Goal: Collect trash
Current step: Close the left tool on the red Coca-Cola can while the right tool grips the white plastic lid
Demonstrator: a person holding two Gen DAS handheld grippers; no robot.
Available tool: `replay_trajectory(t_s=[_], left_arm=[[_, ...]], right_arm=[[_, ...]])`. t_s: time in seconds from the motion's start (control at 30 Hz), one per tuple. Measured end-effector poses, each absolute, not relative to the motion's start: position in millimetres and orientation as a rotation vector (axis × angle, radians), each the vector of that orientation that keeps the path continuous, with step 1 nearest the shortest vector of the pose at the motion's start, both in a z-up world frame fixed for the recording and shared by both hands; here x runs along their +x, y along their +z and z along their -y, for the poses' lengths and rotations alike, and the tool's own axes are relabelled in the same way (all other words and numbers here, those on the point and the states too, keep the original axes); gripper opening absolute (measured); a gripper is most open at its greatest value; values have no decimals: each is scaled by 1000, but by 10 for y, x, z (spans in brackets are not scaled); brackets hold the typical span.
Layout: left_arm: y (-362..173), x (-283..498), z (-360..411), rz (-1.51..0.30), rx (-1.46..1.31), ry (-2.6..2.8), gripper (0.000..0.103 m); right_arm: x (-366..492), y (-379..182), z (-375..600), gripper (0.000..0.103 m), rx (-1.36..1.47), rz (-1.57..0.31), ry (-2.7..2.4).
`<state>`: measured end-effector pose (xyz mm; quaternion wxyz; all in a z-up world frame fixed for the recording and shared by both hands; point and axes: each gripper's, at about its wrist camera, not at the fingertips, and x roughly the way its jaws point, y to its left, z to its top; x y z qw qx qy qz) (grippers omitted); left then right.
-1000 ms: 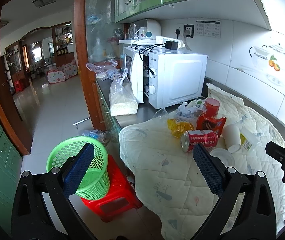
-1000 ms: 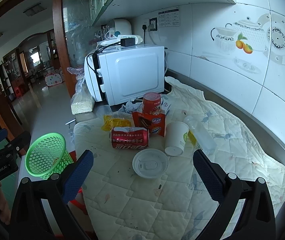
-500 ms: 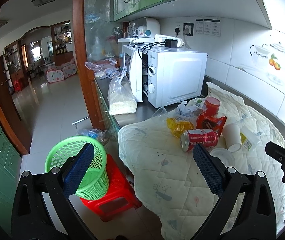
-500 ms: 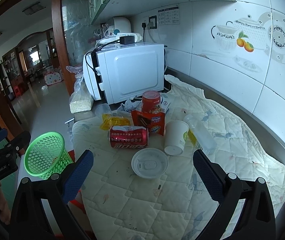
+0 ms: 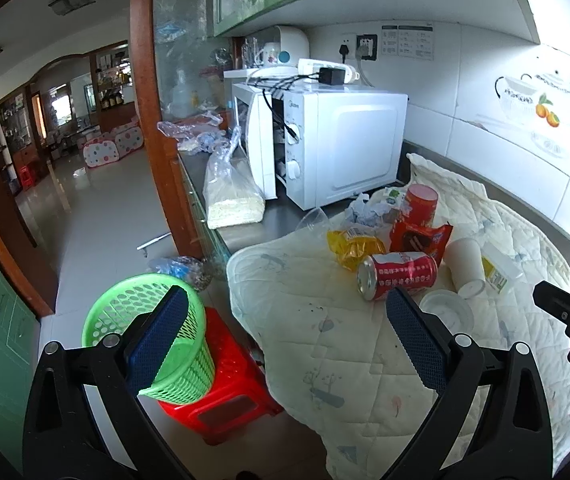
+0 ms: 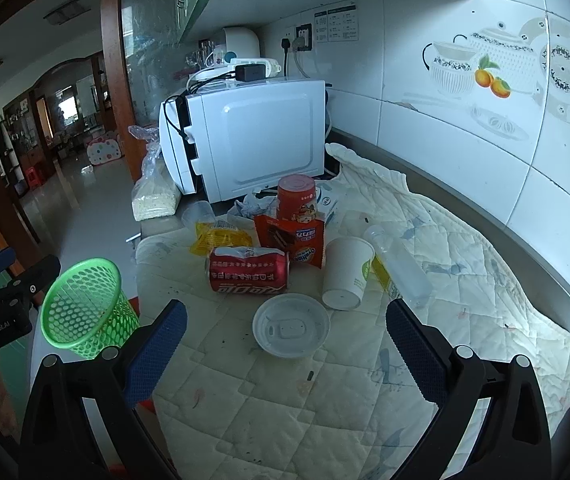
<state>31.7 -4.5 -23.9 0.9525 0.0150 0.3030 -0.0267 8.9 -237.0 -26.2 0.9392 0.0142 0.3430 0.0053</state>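
Trash lies in a cluster on the quilted cloth [image 6: 465, 280]: a red soda can [image 6: 249, 269] on its side, a white round lid [image 6: 291, 330], a tipped paper cup [image 6: 347, 273], a clear plastic bottle [image 6: 399, 266], a red snack wrapper [image 6: 291, 238], a red tub [image 6: 296, 197] and a yellow wrapper [image 6: 221, 237]. My right gripper [image 6: 285, 350] is open just short of the lid, holding nothing. My left gripper [image 5: 285, 338] is open near the counter's edge, between the green basket [image 5: 157, 344] and the soda can [image 5: 399, 274].
The green mesh basket [image 6: 85, 312] stands on a red stool [image 5: 227, 396] on the floor left of the counter. A white microwave [image 6: 245, 140] and a bag of grain [image 5: 231, 192] stand behind the trash. A tiled wall [image 6: 485, 120] runs along the right.
Both grippers have drifted slightly closer to the trash pile. Nothing was picked up or moved.
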Motion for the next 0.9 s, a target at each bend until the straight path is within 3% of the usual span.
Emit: replay_trajectory(t_s=[0.63, 0.7, 0.73, 0.9], left_arm=[[-553, 683, 236, -662, 105, -230, 98], [-590, 730, 268, -662, 119, -257, 97], [-603, 751, 277, -664, 123, -272, 97], [-687, 892, 443, -667, 185, -425, 97]], right_arm=[[417, -1020, 2623, 95, 104, -863, 48], [480, -1108, 2640, 92, 113, -880, 45], [521, -1164, 2658, 84, 124, -892, 48], [697, -1365, 2736, 74, 169, -932, 34]])
